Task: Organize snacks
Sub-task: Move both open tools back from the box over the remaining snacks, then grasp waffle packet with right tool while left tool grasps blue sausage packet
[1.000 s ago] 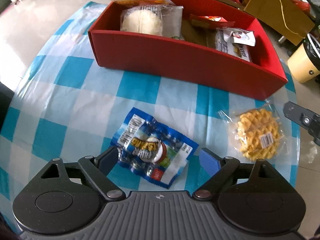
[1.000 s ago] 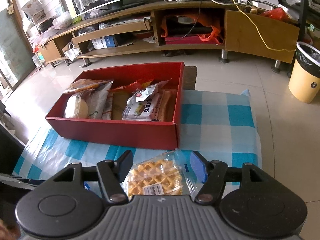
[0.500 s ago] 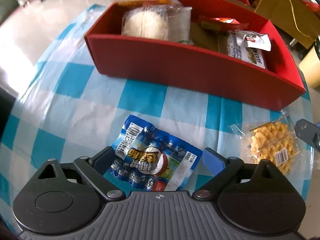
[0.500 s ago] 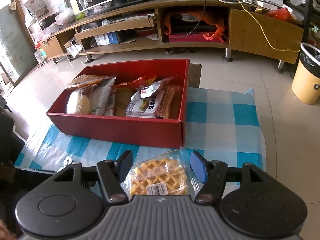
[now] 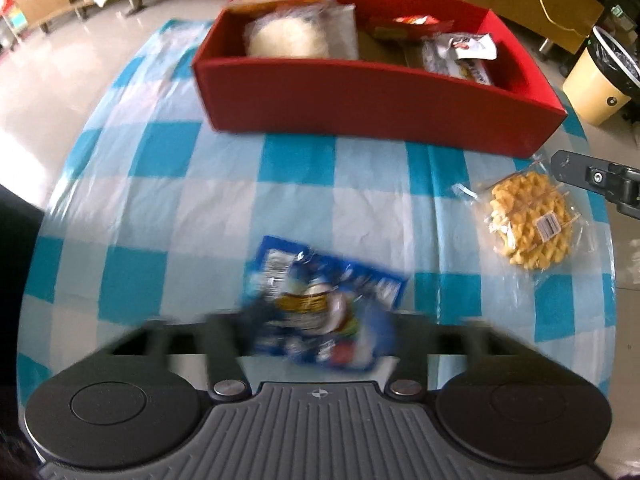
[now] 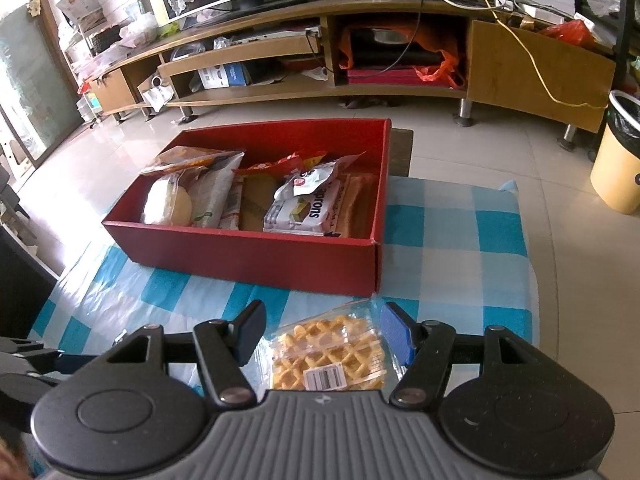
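A blue snack packet (image 5: 316, 304) lies crumpled between the fingers of my left gripper (image 5: 320, 332), which has shut on it just above the blue-checked tablecloth (image 5: 200, 200); this view is blurred. A bagged yellow waffle (image 5: 528, 224) lies to the right, and it also shows in the right wrist view (image 6: 328, 356). My right gripper (image 6: 324, 336) is open with its fingers on either side of the waffle. The red box (image 5: 360, 100) (image 6: 260, 256) holds several packed snacks.
A yellow waste bin (image 6: 616, 160) stands on the floor at the right. A long wooden TV cabinet (image 6: 360, 52) runs along the back. The table's right edge (image 6: 536, 280) is near the waffle. A dark object (image 6: 20, 288) stands at the left.
My left gripper has closed on the blue packet and crumpled it, and its view has drawn back from the box. My right gripper has stayed open over the waffle.
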Tool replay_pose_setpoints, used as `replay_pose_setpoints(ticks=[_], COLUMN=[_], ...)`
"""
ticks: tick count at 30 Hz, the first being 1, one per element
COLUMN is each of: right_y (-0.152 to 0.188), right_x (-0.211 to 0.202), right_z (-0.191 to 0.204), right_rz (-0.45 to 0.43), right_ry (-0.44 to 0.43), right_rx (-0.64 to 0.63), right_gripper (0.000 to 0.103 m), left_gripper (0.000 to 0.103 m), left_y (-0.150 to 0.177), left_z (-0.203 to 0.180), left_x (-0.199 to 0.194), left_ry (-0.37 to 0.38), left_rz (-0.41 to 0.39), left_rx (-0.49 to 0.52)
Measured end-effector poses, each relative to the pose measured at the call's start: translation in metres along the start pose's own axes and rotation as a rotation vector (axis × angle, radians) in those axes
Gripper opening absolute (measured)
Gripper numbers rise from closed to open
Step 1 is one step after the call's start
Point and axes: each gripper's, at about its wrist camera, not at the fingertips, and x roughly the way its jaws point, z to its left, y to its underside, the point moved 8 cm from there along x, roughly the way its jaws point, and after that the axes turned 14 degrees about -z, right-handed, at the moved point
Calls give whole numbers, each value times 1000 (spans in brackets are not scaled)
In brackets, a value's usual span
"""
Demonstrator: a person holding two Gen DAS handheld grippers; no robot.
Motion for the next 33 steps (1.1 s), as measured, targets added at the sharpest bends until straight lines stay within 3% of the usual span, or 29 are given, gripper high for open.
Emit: replay_pose_setpoints(ticks=[2,3,5,10,23,25,33], right_y=[2,3,4,5,7,7,7], right_x=[2,3,5,7,12,11,8], right_z=[3,4,7,10,6,7,-5], right_rz=[5,9,15,21,30,28,32], right_ry=[-3,-4,-6,-11,-3,-6,13], right_rx=[-7,-10,-16,-17,-7,-8,6], right_gripper=[60,60,60,60,60,60,60], left_gripper=[55,70,88,92,94,91,71], left_y=[1,1,0,-14,1,7,3], left_z=[5,8,10,-9,-13,-11,-15], left_x=[-5,-6,-9,-20,20,24,3], left_ry=[35,37,39,88,36,-2,21], left_rz=[10,8,-8,-66,39,37,-32], left_rx=[-30,-43,-58,94,92,109,118])
